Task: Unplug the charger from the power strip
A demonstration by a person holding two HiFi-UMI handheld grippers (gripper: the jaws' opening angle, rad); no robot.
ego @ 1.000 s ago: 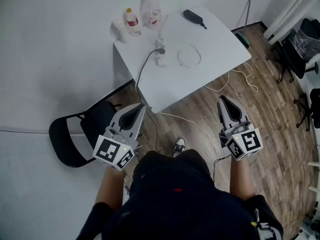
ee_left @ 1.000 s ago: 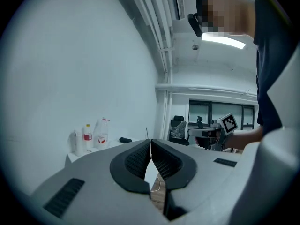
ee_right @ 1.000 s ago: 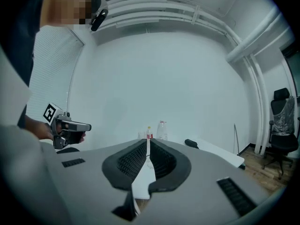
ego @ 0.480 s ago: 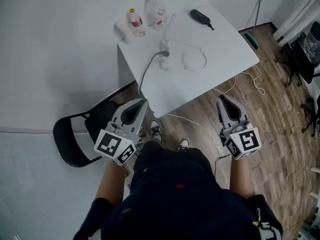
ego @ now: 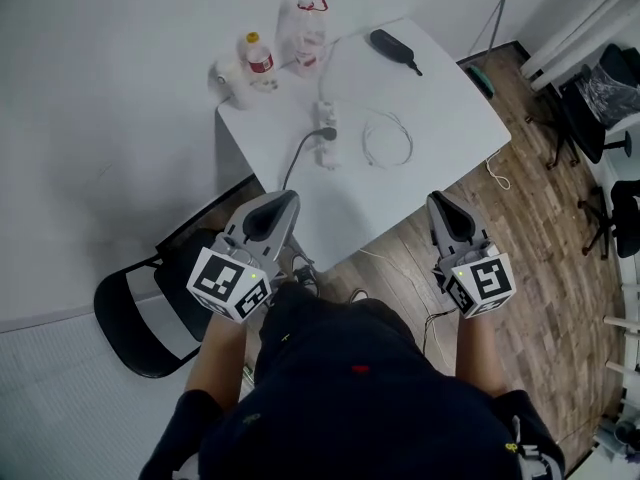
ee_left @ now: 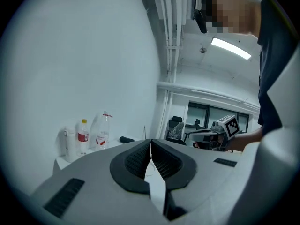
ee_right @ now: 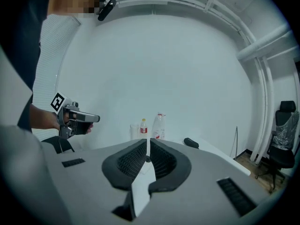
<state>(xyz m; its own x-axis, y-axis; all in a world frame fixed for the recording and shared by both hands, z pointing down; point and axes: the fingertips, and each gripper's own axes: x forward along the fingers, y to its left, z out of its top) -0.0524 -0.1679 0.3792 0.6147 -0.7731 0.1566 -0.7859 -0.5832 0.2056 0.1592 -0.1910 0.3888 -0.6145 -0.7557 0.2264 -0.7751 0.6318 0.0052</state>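
Observation:
In the head view a white power strip (ego: 324, 118) lies on the white table (ego: 440, 98). A dark charger plug (ego: 328, 134) sits in it, and its grey cable (ego: 297, 156) runs off the table's near edge. My left gripper (ego: 286, 200) is shut and empty, short of that near edge. My right gripper (ego: 437, 201) is likewise shut and empty, over the floor beside the table's near right side. Both are well apart from the strip. In both gripper views the shut jaws (ee_left: 150, 142) (ee_right: 148, 142) hide the strip.
Two bottles (ego: 258, 61) (ego: 309, 28) and a white container (ego: 227, 76) stand at the table's far left corner. A black oblong thing (ego: 389, 45) and a coiled white cable (ego: 386, 138) lie on the table. A black chair (ego: 140, 313) stands left of me; office chairs (ego: 600, 93) stand far right.
Both grippers have moved forward toward the table, so its near edge now lies close in front of them. Both stay shut.

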